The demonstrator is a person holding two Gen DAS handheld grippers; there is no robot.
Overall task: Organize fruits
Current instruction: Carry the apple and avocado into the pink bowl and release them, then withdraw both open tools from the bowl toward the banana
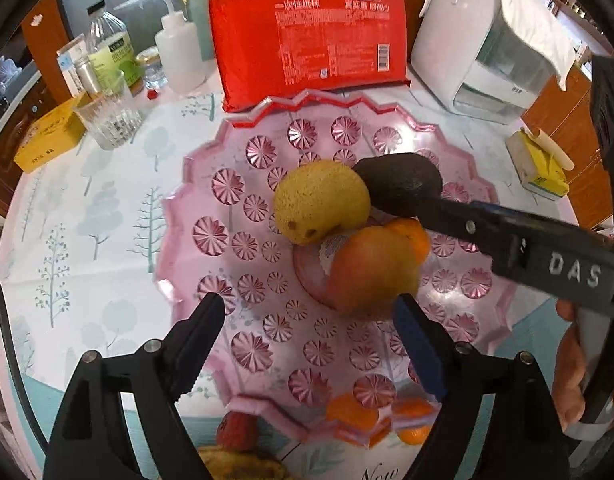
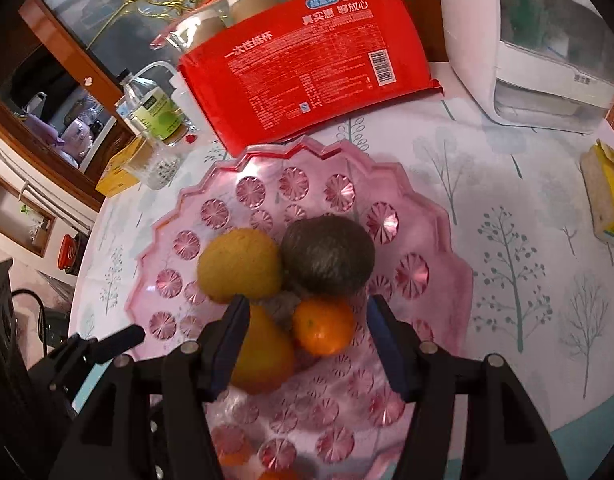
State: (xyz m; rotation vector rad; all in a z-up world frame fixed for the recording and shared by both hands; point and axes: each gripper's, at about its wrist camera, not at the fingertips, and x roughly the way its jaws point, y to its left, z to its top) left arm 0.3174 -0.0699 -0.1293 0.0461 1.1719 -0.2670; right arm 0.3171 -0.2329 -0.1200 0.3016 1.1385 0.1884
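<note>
Currently four fruits sit clustered at the centre of the pink plate (image 1: 195,184), which lies mid-table with its far rim touching the red cup package (image 1: 311,36); yellow fruit (image 1: 321,202) far-left of the cluster, dark avocado (image 1: 399,188) far-right and touching it, small orange (image 2: 324,325) just in front of the avocado, and a larger orange-yellow fruit (image 1: 373,270) nearest the left gripper.

Left gripper (image 1: 309,306): jaws parted wide, nothing pressed between the pads; the orange-yellow fruit lies just ahead of the right-hand finger; judged as just let go, the fruit resting on the plate under its own weight.

Right gripper (image 2: 305,318): jaws partly apart, straddling the small orange; a gap shows between the orange and the right-hand pad, so no grip; the left-hand pad is close against the orange-yellow fruit, contact uncertain. In the left wrist view its finger reaches in from the right edge, up to the avocado; touching or not, cannot tell.

Reasoning on placement: the plate dips towards its middle, so round fruit presumably settles there and the pieces brace one another against rolling.

More fruit shows through the plate's near rim: two small oranges (image 1: 353,412) and a red piece (image 1: 237,430); whether real or printed on the tablecloth, cannot tell.
</note>
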